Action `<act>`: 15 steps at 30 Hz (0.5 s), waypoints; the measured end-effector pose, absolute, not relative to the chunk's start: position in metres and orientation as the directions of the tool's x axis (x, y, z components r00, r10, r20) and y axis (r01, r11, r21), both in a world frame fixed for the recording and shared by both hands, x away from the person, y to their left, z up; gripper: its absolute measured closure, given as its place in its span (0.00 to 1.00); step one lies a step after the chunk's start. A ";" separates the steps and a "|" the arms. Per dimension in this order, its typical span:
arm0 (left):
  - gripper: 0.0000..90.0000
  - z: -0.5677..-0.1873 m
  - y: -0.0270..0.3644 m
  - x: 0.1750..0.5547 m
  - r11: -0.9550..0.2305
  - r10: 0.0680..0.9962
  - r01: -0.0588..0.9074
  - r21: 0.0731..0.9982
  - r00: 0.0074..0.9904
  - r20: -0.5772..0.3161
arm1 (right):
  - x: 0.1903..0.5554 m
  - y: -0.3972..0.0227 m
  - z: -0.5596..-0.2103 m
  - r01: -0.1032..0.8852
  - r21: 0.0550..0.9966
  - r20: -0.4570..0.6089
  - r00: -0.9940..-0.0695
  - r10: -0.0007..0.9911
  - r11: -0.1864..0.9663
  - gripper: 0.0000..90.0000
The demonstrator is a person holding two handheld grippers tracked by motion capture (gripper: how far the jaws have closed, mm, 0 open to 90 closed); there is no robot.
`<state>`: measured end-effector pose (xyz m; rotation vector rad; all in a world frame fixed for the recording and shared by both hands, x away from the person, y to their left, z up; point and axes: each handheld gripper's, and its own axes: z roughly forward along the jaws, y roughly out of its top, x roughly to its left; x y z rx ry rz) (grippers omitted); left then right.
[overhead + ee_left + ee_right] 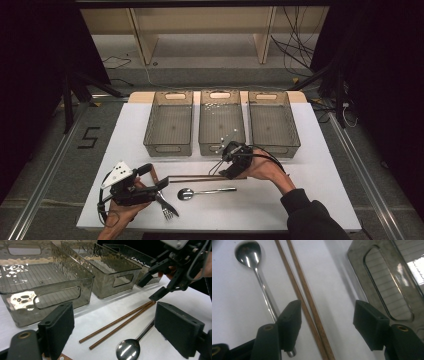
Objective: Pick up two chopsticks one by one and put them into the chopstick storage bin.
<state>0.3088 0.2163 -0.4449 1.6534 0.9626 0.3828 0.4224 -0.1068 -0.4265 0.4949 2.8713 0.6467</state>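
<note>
Reaching over a white table (310, 165), the right gripper (226, 162) straddles the near end of two wooden chopsticks (307, 297), its jaws apart and not yet pressing them. The chopsticks lie side by side, touching, just beside a spoon (258, 277) and in front of three empty grey bins (221, 125). One jaw sits close to the spoon handle, so closing could pinch it too, or catch only one stick. The left gripper (113, 325) rests open nearby.
</note>
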 end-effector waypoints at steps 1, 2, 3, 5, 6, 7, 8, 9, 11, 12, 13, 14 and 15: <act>0.17 -0.445 0.216 0.309 -0.038 0.756 0.392 0.919 0.613 -0.230 | 0.425 -0.104 -0.429 0.277 0.431 -0.077 -0.937 0.341 0.859 0.46; 0.17 -0.445 0.216 0.309 -0.038 0.756 0.392 0.919 0.613 -0.230 | 0.427 -0.102 -0.430 0.272 0.421 -0.075 -0.940 0.333 0.865 0.47; 0.17 -0.445 0.216 0.309 -0.039 0.757 0.392 0.919 0.612 -0.229 | 0.429 -0.101 -0.432 0.255 0.417 -0.076 -0.947 0.313 0.872 0.47; 0.17 -0.445 0.216 0.309 -0.039 0.757 0.392 0.919 0.612 -0.229 | 0.432 -0.096 -0.436 0.269 0.405 -0.060 -0.946 0.319 0.874 0.49; 0.17 -0.445 0.216 0.309 -0.039 0.757 0.392 0.919 0.612 -0.229 | 0.434 -0.095 -0.438 0.258 0.395 -0.060 -0.950 0.305 0.881 0.51; 0.17 -0.445 0.216 0.309 -0.040 0.757 0.392 0.919 0.612 -0.229 | 0.435 -0.093 -0.440 0.257 0.387 -0.060 -0.951 0.302 0.886 0.52; 0.17 -0.445 0.216 0.309 -0.040 0.757 0.392 0.919 0.612 -0.228 | 0.436 -0.091 -0.442 0.253 0.378 -0.059 -0.953 0.296 0.891 0.53; 0.17 -0.445 0.217 0.309 -0.040 0.757 0.393 0.919 0.612 -0.228 | 0.437 -0.090 -0.443 0.244 0.370 -0.061 -0.956 0.286 0.896 0.53; 0.17 -0.445 0.217 0.309 -0.040 0.757 0.392 0.919 0.612 -0.228 | 0.438 -0.087 -0.444 0.244 0.358 -0.054 -0.958 0.281 0.901 0.53; 0.17 -0.445 0.217 0.309 -0.040 0.758 0.392 0.919 0.612 -0.228 | 0.439 -0.085 -0.446 0.250 0.357 -0.048 -0.957 0.285 0.900 0.55; 0.17 -0.445 0.217 0.309 -0.040 0.757 0.392 0.919 0.612 -0.228 | 0.442 -0.083 -0.448 0.235 0.344 -0.046 -0.963 0.266 0.909 0.57; 0.17 -0.445 0.217 0.309 -0.040 0.758 0.392 0.919 0.611 -0.228 | 0.442 -0.083 -0.448 0.235 0.344 -0.046 -0.963 0.266 0.909 0.57; 0.17 -0.445 0.217 0.309 -0.040 0.758 0.392 0.919 0.611 -0.228 | 0.444 -0.082 -0.449 0.234 0.328 -0.039 -0.965 0.260 0.915 0.58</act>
